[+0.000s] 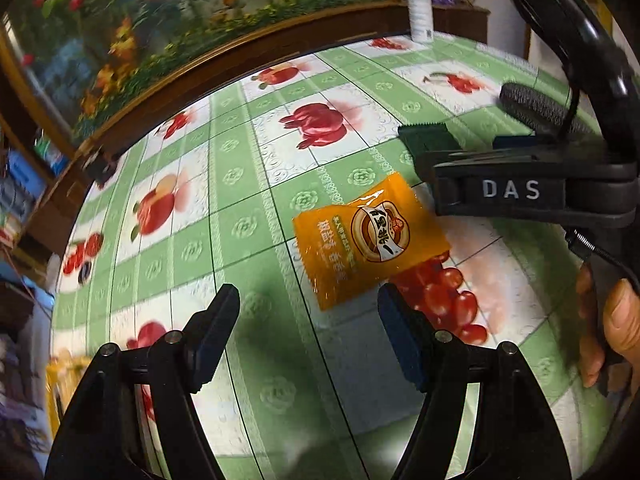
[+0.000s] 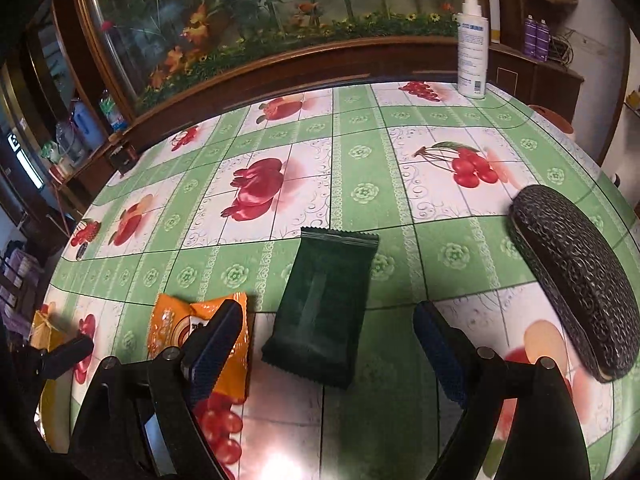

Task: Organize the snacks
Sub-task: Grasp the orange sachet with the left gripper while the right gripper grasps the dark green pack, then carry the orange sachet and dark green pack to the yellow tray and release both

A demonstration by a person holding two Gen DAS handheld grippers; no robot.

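An orange snack packet lies flat on the fruit-print tablecloth, just ahead of my left gripper. That gripper is open and empty, its right finger near the packet's lower corner. A dark green packet lies ahead of my open right gripper, between the lines of its fingers and touching neither pad. The orange packet sits partly behind its left finger. In the left wrist view the right gripper covers most of the green packet.
A black textured glasses case lies on the right of the table. A white spray bottle stands at the far edge before a framed flower picture. A yellow bag sits at the left edge. A hand holds the right gripper's handle.
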